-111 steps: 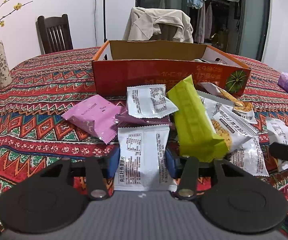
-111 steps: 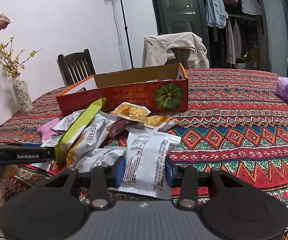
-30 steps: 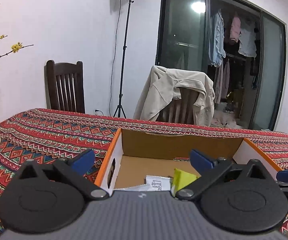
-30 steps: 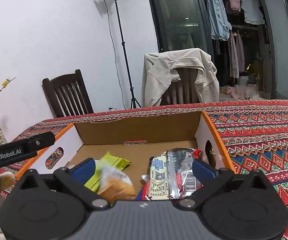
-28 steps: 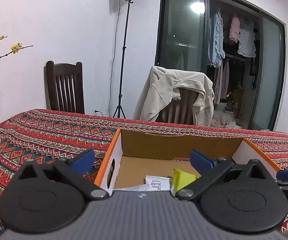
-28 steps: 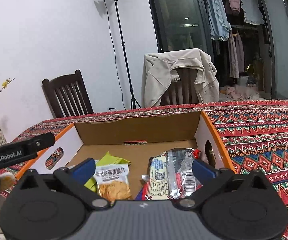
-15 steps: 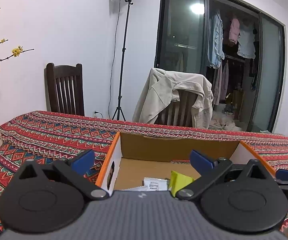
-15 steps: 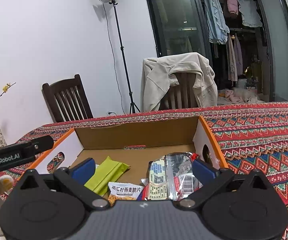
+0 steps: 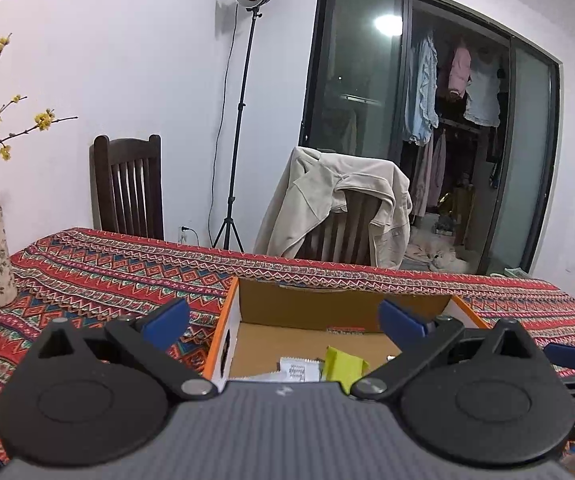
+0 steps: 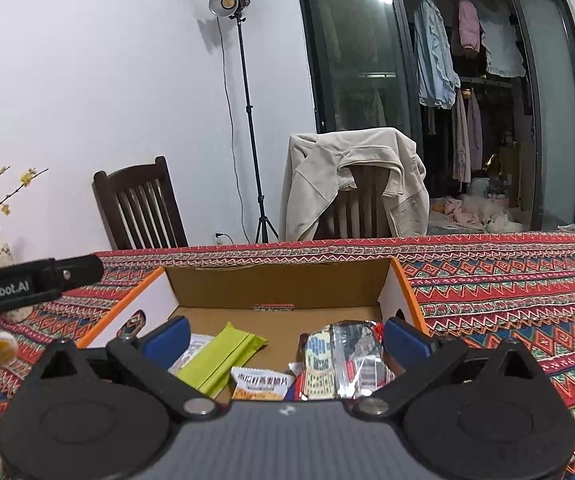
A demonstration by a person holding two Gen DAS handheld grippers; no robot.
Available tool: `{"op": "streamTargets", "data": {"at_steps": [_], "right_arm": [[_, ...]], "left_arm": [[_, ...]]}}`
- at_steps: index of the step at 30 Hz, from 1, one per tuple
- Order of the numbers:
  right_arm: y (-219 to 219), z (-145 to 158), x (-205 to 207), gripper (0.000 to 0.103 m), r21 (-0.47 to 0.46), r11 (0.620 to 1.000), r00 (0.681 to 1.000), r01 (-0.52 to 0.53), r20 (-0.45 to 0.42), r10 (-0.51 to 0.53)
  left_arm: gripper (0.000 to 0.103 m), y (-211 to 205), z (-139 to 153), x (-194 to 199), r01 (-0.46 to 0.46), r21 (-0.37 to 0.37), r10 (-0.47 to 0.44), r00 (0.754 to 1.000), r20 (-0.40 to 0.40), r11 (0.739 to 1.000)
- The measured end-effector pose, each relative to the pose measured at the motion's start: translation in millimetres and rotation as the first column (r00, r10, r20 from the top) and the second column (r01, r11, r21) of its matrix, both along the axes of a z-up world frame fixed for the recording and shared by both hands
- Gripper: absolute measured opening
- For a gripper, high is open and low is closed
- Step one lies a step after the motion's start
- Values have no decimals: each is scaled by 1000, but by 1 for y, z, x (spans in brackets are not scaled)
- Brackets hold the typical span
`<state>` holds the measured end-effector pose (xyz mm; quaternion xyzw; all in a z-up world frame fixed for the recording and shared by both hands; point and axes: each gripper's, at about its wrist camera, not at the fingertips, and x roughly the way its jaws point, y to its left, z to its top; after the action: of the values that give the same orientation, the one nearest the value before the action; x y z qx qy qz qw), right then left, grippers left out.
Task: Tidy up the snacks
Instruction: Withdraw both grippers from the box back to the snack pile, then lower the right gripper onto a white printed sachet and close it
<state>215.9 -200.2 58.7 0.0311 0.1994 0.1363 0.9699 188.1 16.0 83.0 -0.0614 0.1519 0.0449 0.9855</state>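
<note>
Snacks: right wrist alone shows the oat-crisp packet [image 10: 261, 385] in the box [image 10: 279, 282].

Both wrist cameras sit close above the near edge of the open cardboard box [image 9: 311, 312], facing the far wall. The left view looks over the box's left side, the right view [image 10: 279, 284] over its middle — both share the box, draped chair [image 9: 343, 216] and lamp stand [image 10: 243, 120].

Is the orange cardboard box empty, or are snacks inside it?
Not empty. The orange cardboard box holds a green packet, a white oat-crisp packet and a clear-wrapped pack.
</note>
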Motion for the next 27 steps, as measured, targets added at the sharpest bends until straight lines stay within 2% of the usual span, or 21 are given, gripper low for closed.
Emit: {"op": "streamTargets", "data": {"at_steps": [11,20,27], "right_arm": [[1,-12,-58,103,-40,999,999,-25,-25,24],[6,-33,-97,103,-77,995,996,-65,-65,60],[5,-46,-114,103,-66,993,990,-95,-107,88]], "left_arm": [[103,12,-11,-58,21,11,-20,999,-41,1000],[103,25,-39,-96,31,1,-31,995,-98,1000],[103,35,-62,-117,21,4,-20,990,-137,1000]]}}
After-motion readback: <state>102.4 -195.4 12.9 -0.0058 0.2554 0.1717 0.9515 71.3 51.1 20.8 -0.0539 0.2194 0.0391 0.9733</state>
